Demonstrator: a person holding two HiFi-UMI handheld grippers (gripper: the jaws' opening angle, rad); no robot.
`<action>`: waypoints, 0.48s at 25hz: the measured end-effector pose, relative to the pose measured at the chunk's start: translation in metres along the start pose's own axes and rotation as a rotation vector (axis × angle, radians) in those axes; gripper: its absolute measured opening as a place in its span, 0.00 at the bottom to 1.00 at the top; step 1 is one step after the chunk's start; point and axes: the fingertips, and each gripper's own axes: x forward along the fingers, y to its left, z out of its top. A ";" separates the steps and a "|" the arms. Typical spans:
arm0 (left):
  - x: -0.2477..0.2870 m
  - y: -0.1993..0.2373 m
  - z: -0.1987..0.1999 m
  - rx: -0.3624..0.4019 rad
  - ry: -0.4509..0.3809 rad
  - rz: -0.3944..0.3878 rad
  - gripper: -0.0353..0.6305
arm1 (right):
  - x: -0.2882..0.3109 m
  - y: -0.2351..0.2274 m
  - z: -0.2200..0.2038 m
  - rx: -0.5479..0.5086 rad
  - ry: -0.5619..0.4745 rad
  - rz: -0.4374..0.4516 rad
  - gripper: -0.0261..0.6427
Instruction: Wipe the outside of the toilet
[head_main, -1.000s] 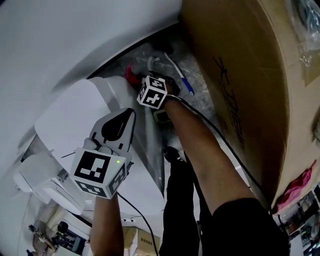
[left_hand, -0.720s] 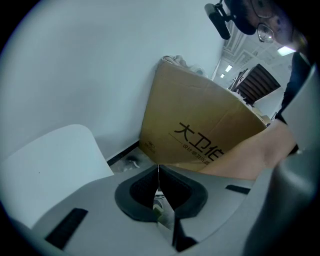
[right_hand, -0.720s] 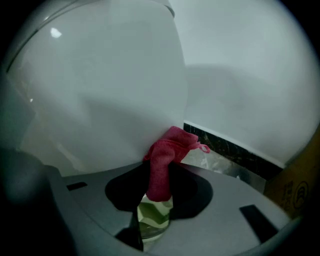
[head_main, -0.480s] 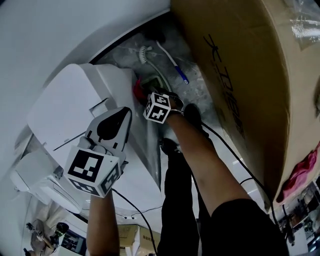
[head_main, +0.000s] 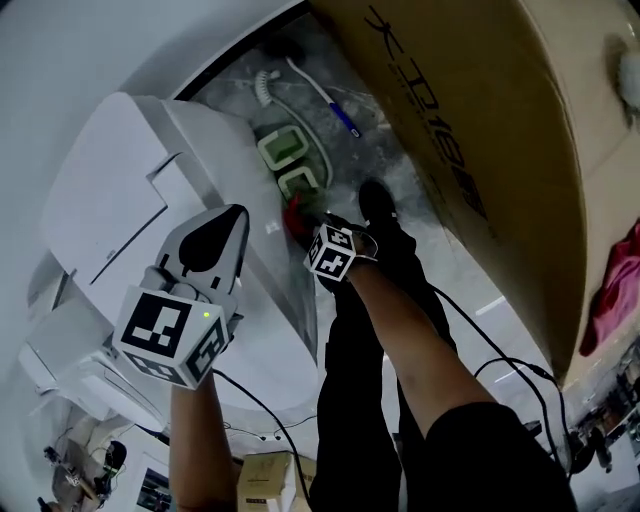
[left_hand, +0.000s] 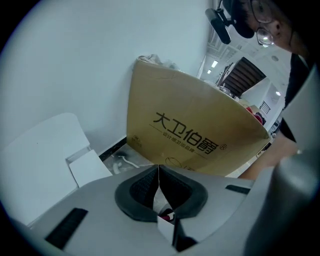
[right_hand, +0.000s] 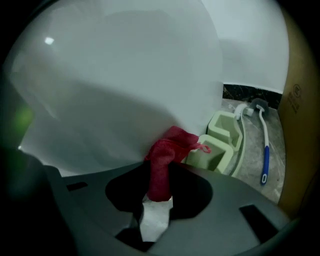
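I judge: wiping toilet (right_hand: 110, 90) side, mid-frame | right gripper (right_hand: 159, 175) pinches red cloth (right_hand: 172, 145) | left gripper (left_hand: 159, 175) pressed together | next: drag cloth along.

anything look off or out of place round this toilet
The toilet brush lies flat on the floor beside the green tray rather than standing in a holder, and a large cardboard box stands close beside the toilet. Nothing looks spilled or broken.
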 end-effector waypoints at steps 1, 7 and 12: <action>-0.002 -0.003 -0.003 0.006 0.002 0.000 0.08 | 0.000 0.010 -0.009 0.005 0.010 0.008 0.21; -0.006 -0.019 -0.009 0.028 -0.010 -0.019 0.08 | 0.000 0.062 -0.059 0.024 0.073 0.072 0.22; -0.007 -0.026 -0.012 0.036 -0.009 -0.037 0.08 | 0.000 0.102 -0.090 0.005 0.126 0.155 0.22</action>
